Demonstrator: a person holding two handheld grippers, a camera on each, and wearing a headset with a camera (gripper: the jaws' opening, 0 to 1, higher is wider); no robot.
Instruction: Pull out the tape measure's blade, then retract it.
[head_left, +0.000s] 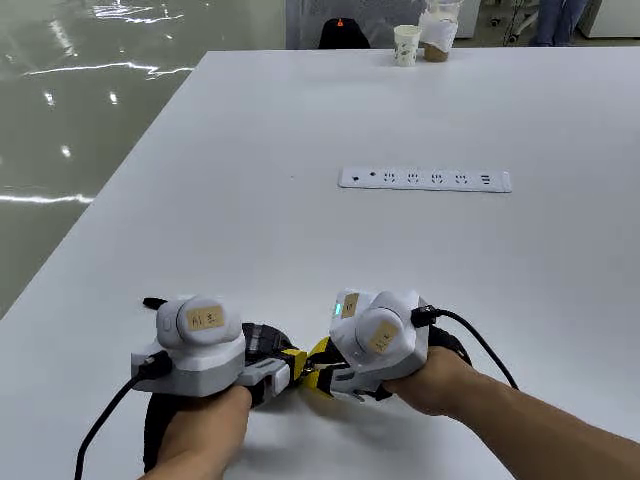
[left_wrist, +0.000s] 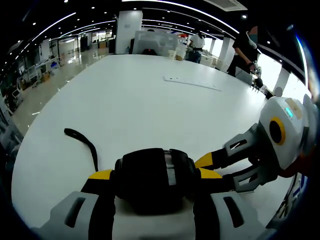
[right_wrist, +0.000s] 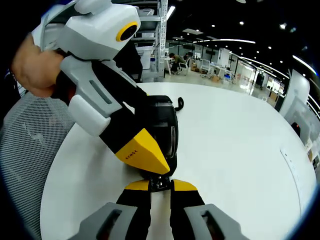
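A black tape measure (head_left: 264, 345) sits low on the white table (head_left: 300, 240), held between the yellow jaws of my left gripper (head_left: 283, 366). In the left gripper view its case (left_wrist: 150, 165) fills the gap between the jaws of that gripper (left_wrist: 155, 176), and a black wrist strap (left_wrist: 82, 142) trails off to the left. My right gripper (head_left: 318, 370) faces it from the right. In the right gripper view, that gripper (right_wrist: 160, 186) is shut on the blade's metal end hook (right_wrist: 160, 182), right at the case (right_wrist: 162, 125). Almost no blade is out.
A white power strip (head_left: 425, 179) lies mid-table. A paper cup (head_left: 406, 44) and a bag (head_left: 438, 30) stand at the far edge. The table's left edge runs diagonally, with glossy floor (head_left: 80, 120) beyond. People stand far off in the room.
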